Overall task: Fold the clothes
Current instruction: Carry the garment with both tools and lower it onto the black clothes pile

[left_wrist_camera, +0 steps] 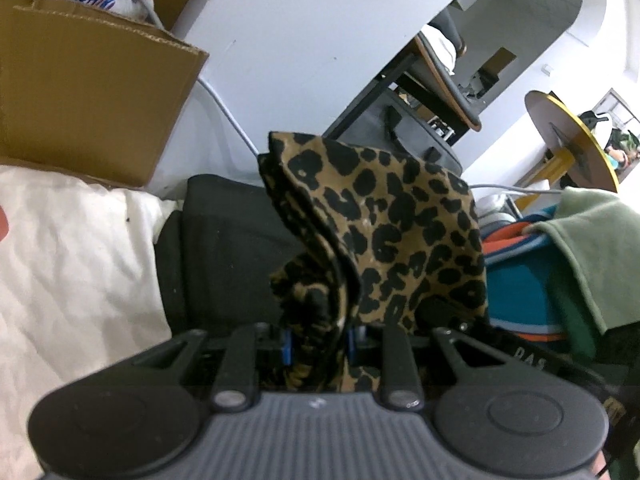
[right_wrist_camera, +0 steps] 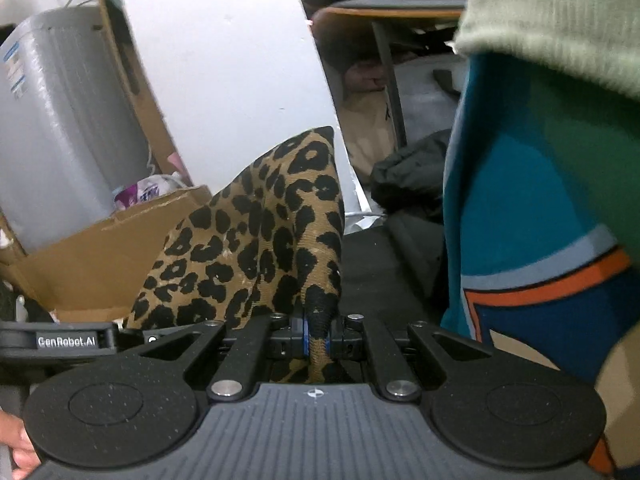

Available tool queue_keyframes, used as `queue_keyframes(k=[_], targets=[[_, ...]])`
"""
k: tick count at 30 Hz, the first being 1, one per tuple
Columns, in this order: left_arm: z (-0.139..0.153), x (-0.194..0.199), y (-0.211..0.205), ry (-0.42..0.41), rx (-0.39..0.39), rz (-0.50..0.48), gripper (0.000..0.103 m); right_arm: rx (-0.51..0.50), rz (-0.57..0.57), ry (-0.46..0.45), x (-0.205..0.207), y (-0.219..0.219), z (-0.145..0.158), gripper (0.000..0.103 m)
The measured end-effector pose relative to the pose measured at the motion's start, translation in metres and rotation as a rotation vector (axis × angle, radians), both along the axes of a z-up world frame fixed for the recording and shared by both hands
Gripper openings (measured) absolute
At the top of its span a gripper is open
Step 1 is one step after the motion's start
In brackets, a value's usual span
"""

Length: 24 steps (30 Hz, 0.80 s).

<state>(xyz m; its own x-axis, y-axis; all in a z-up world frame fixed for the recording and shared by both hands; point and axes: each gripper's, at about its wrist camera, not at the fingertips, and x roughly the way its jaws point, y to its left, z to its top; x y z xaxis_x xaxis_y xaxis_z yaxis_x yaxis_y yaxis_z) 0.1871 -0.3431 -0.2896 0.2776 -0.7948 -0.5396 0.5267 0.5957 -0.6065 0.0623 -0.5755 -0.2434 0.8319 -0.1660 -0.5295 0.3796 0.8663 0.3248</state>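
The leopard-print garment [left_wrist_camera: 384, 236] was held off the surface by both grippers at once. In the left wrist view the left gripper [left_wrist_camera: 318, 346] had its jaws closed on a thick, bunched fold of the cloth, which stood up from the jaws toward 12 o'clock. In the right wrist view the right gripper [right_wrist_camera: 318, 340] had its jaws pinched nearly together on a thin dark-edged hem [right_wrist_camera: 320, 312] of the same garment [right_wrist_camera: 256, 248], which spread away toward 10 o'clock.

Below the garment lay a black fabric surface [left_wrist_camera: 224, 248], with a white cloth [left_wrist_camera: 72, 256] at 9 o'clock and a pile of teal and green clothes [left_wrist_camera: 560, 248] at 3 o'clock.

Judged step: carrying a folded edge down for laying. To do it well:

1. Both held edges should have been kept level and the span between them taut.
2. The garment should have been set on the black surface, clear of the clothes pile [right_wrist_camera: 532, 184] and the cardboard box [left_wrist_camera: 88, 96].
3. Release should have followed only once the cloth rested flat.
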Motion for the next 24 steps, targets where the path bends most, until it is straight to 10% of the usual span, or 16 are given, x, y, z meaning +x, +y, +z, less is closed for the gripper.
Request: queue_keyframes(k=[24], targets=[[-0.058,0.094,-0.044,0.090,0.070,0.049,0.025,-0.067,0.035,0.165,0.118,-0.038,-0.050,0.006]])
